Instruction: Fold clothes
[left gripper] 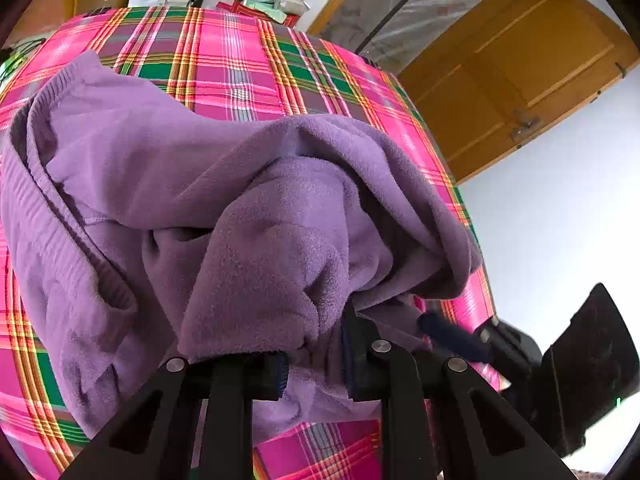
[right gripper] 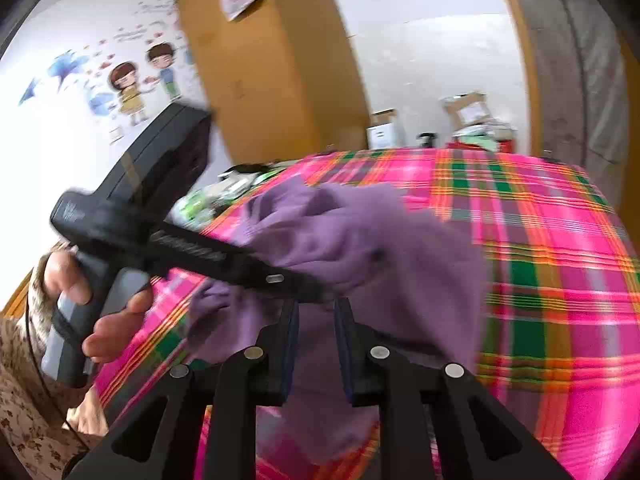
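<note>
Near the front edge of the plaid-covered table (left gripper: 240, 64), a purple fleece garment (left gripper: 168, 184) lies bunched. Both tongs pinch its cloth: the left gripper (left gripper: 314, 354) holds a thick fold, the right gripper (right gripper: 316, 340) a thinner edge just beside it. Soft, light and limp, the fleece would likely sag between holds; its ribbed hem (left gripper: 44, 216) looks the firmest place to grasp.

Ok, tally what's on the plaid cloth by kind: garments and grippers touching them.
Purple fleece garment: 1
Grippers: 2, the left gripper and the right gripper, both with purple fabric between their fingers
Total: 3, over the pink plaid cloth
</note>
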The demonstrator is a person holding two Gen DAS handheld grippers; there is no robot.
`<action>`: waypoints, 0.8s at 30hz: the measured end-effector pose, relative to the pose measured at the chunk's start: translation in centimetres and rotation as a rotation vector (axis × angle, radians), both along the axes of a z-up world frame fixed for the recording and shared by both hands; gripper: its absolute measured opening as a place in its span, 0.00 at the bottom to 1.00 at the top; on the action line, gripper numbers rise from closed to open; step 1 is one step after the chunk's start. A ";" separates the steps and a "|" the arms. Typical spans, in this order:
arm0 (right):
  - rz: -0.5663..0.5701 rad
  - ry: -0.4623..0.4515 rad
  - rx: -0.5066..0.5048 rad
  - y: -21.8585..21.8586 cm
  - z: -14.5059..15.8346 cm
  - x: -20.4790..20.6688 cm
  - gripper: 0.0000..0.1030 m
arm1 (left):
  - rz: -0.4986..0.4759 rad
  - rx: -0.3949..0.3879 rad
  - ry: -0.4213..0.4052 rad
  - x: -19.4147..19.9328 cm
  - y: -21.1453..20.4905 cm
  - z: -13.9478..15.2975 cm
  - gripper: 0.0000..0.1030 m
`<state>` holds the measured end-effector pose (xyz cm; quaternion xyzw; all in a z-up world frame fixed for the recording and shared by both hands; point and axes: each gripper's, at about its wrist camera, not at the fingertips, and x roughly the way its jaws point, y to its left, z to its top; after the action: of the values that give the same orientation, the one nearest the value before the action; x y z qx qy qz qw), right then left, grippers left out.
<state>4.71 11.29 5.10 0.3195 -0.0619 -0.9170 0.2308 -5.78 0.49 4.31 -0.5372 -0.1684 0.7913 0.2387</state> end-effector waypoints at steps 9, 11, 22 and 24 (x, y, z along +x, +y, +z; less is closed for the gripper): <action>-0.126 -0.012 0.000 2.2 -0.1 -1.1 0.34 | 0.014 0.060 0.046 0.1 0.1 0.2 0.19; -0.121 -0.025 0.009 1.5 -0.4 -1.7 0.42 | 0.013 0.066 0.063 0.1 0.3 0.4 0.19; -0.182 -0.176 -0.080 0.7 -2.4 -5.6 0.47 | 0.020 0.108 0.090 0.5 -1.1 1.1 0.18; -0.207 -0.204 -0.109 1.1 -2.8 -6.2 0.37 | 0.022 0.113 0.093 0.3 -1.0 1.1 0.18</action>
<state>-1.49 12.39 2.27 0.3901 -0.1672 -0.8938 0.1446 -5.48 -0.51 5.45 -0.4837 -0.2073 0.8072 0.2674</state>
